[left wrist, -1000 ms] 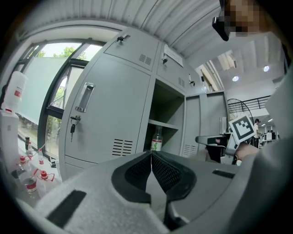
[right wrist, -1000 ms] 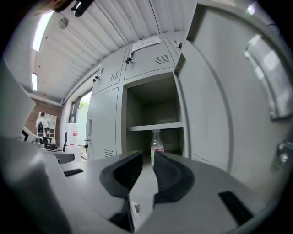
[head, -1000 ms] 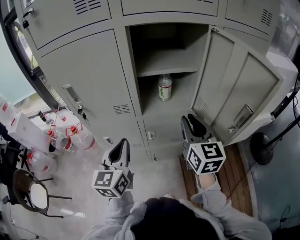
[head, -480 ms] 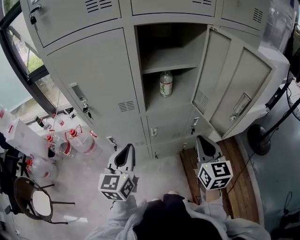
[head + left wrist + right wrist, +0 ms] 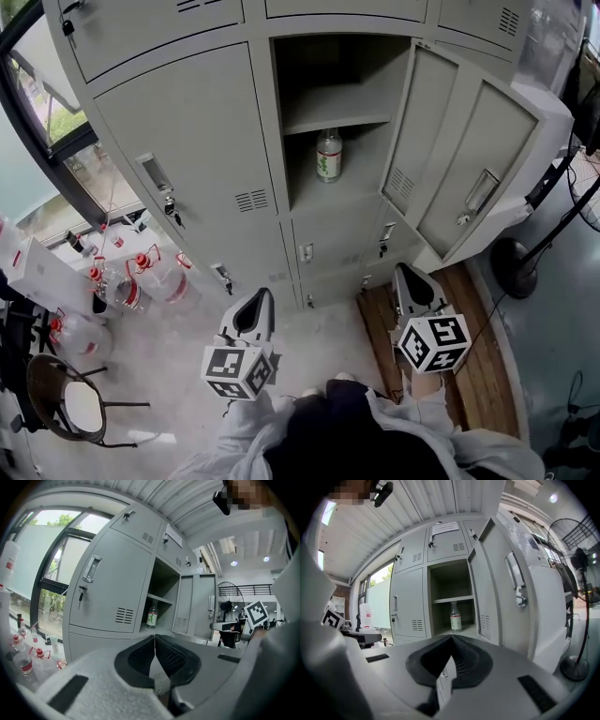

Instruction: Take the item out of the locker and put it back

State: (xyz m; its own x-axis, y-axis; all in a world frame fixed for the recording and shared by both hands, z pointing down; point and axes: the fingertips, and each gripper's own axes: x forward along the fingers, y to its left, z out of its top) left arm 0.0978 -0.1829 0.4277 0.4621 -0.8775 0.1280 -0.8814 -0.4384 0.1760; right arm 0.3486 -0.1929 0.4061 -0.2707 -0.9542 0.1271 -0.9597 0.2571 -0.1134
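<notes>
Step in hand: bottle (image 5: 328,156) stands upright inside the open locker (image 5: 267,141), on the compartment floor under the shelf (image 5: 337,116), and neither gripper has it; from this alone I cannot tell whether the take-out is about to begin or the put-back is just done
Left gripper (image 5: 259,298): jaws pressed together with nothing between them, low in front of the locker and well apart from the bottle
Right gripper (image 5: 405,277): jaws likewise closed and empty, below the swung-out door (image 5: 469,155), well apart from the bottle
Next move, if a take-out follows: one gripper has to come up and forward to the compartment, part its jaws wide enough for the bottle's body, pass under the shelf and close on the middle of the bottle without tipping it
Bottle handling: clear plastic with a green label, slim and light by the look of it, so likely to topple if nudged at the neck
In the way: the open door hangs on the right of the opening and crowds the right gripper's path; the shelf limits room above the cap
Around: water jugs (image 5: 155,279) and a chair (image 5: 58,394) on the left, wooden boards (image 5: 469,323) and a fan (image 5: 581,550) on the right, none of them in the reach line
</notes>
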